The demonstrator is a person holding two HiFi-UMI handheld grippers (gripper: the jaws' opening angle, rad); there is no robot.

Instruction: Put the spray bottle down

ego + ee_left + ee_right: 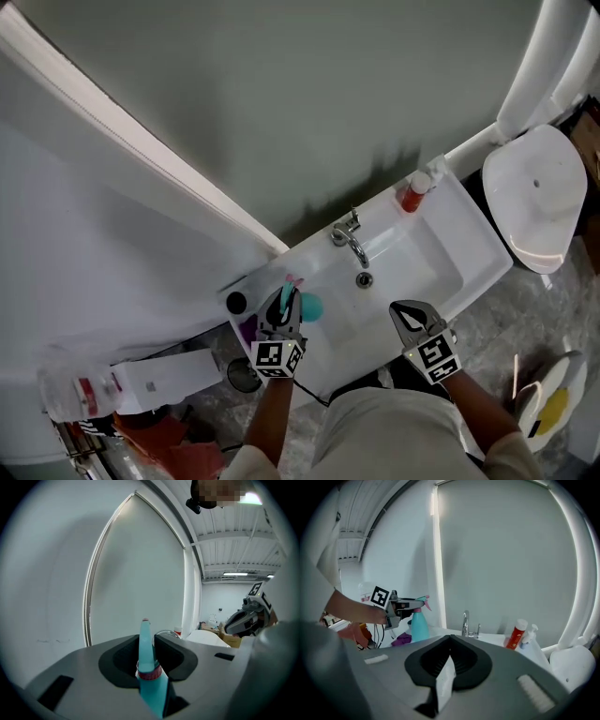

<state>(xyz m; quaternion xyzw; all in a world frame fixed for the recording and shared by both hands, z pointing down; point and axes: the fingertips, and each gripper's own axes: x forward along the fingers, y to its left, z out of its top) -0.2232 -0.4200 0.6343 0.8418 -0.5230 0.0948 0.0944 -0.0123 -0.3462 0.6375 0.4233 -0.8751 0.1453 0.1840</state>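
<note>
The teal spray bottle (pixel 309 306) with a red collar and pink nozzle is upright over the left end of the white sink (pixel 469 253). My left gripper (pixel 284 302) is shut on its neck. In the left gripper view the bottle (pixel 151 677) fills the gap between the jaws of the left gripper (pixel 146 639). The right gripper view shows the bottle (pixel 419 625) hanging from the left gripper (pixel 401 605); I cannot tell whether its base touches the sink. My right gripper (pixel 405 314) is at the sink's front edge. In its own view the right gripper (pixel 450 639) is shut on a white folded piece (pixel 445 684), paper or cloth.
A chrome faucet (pixel 349 239) stands at the back of the basin, with the drain (pixel 364 279) below it. A red tube (pixel 412 195) and a white pump bottle (pixel 433 173) stand at the right back corner. A purple cloth (pixel 247 328) lies by the spray bottle. A toilet (pixel 534 197) stands at the right.
</note>
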